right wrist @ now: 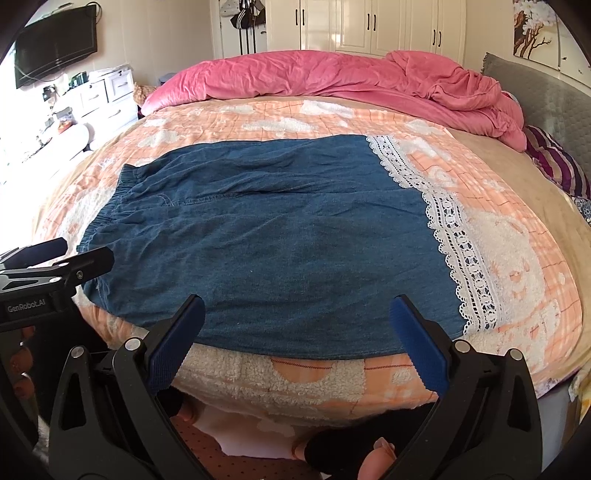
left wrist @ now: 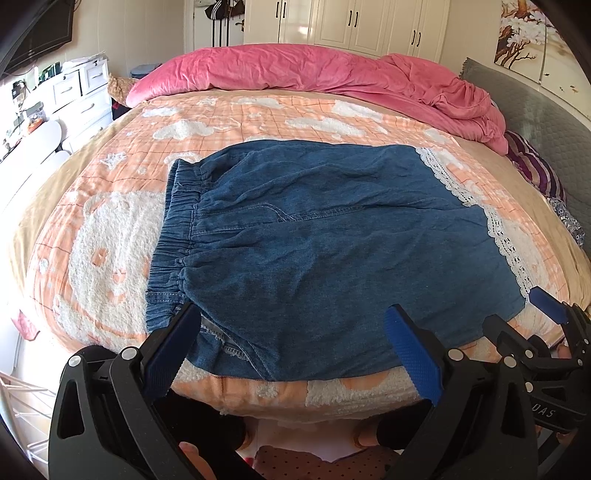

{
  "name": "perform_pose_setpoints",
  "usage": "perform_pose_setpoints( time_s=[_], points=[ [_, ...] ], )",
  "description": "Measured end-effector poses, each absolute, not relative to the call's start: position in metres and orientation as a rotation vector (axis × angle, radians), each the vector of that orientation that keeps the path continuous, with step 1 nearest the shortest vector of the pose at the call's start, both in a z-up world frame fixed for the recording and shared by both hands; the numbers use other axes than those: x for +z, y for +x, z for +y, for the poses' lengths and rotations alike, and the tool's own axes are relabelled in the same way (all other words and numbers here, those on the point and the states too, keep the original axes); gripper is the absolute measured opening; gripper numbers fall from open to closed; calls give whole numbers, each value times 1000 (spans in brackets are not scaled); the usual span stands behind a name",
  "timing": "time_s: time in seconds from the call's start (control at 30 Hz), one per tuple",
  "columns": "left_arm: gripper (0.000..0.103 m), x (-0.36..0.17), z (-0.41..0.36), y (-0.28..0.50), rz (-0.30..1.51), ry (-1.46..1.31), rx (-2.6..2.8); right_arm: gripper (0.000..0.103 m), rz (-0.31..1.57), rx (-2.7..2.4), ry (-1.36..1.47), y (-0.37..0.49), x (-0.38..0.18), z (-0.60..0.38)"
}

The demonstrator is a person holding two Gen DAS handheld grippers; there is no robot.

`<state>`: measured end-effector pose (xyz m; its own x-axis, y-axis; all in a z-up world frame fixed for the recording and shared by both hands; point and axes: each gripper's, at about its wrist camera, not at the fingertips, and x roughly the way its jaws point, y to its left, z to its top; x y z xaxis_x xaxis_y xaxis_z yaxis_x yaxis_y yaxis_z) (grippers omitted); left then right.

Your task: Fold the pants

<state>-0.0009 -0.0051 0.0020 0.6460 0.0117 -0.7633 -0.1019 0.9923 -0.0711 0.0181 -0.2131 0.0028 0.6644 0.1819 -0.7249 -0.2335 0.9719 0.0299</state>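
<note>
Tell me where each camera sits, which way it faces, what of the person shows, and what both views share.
Left wrist: rides the left hand-held gripper, open at the near bed edge, facing the pants' waistband end; the right hand-held gripper shows at right, and feet below.
Right wrist: rides the right hand-held gripper, open, facing the pants nearer their lace hem; the left hand-held gripper shows at left, with fingers and feet below.
Shared: pants, pink quilt, wardrobe.
</note>
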Motion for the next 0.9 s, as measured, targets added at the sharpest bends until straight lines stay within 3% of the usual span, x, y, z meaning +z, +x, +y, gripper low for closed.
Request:
perform_pose_setpoints(
  time_s=[0.9],
  points=[
    [99,-3,-6,2,870,-106,58,95,805,226,-70,19,3,-214]
  ],
)
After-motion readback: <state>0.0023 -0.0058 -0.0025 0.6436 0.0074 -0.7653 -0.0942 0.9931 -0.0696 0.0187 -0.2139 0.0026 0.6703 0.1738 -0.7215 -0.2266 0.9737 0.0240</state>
